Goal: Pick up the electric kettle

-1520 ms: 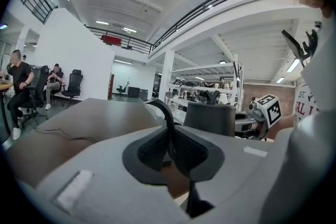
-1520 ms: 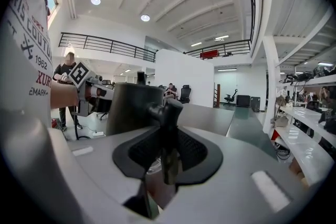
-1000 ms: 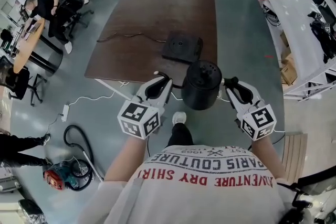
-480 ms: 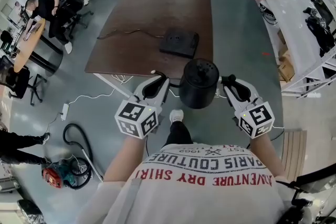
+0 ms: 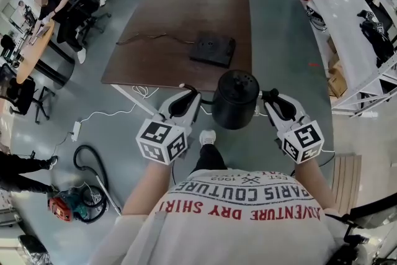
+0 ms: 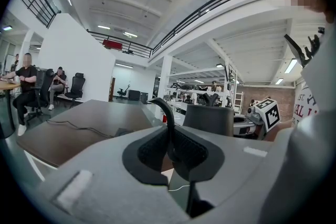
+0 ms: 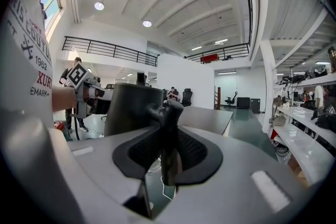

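The round black electric kettle (image 5: 236, 99) looks like matt plastic to me, hardly any shine on it. Same deal with the flat black plastic base (image 5: 212, 50) on the long brown table (image 5: 180, 15), whose top reads as smooth wood-look board with a dull sheen. The left gripper (image 5: 188, 94) and right gripper (image 5: 270, 98) have pale grey matt plastic shells, and their dark pads (image 6: 189, 148) look rough and rubbery. The grey-green floor (image 5: 279, 28) is polished, pretty glossy. The person's white T-shirt (image 5: 248, 220) is soft cloth.
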### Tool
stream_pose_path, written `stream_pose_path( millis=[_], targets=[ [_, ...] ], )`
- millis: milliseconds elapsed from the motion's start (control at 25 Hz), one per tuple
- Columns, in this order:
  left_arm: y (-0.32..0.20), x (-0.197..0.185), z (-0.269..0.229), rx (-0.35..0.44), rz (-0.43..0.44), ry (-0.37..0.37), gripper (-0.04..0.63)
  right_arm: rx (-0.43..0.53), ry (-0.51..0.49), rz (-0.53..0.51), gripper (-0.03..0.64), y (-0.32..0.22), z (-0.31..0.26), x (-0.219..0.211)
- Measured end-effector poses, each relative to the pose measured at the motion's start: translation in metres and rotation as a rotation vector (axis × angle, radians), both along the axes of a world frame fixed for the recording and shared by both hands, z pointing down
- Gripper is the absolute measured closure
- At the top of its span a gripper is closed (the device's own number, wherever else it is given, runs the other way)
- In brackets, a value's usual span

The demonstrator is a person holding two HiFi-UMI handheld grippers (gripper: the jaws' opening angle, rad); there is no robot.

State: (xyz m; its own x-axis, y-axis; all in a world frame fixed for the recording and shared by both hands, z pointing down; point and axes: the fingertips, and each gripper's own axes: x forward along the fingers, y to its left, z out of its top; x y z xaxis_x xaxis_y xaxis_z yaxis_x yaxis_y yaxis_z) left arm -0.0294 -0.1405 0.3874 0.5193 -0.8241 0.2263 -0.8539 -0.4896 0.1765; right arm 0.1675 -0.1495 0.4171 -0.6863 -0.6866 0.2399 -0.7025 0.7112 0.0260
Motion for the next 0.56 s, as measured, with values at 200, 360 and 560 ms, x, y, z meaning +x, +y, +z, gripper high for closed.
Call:
stream_pose_path(
  millis=[200,360,560],
  targets=[
    [0.0034,0.0000,-0.0003,0.000,0.001,0.004,0.558,-0.003,-0.003,0.000,0.522,0.0018,-0.0005,0.0000],
    [0.0069,-0.0027,0.0012,0.004,0.006,0.013,0.558,-0.003,-0.002,0.004,0.522,0.0048,0.0003,-0.0022],
    [0.0055,0.0023,-0.0010,0.012,0.012,0.019,0.558,0.006,-0.005,0.010,0.522,0.0023,-0.0036,0.0024]
  ],
)
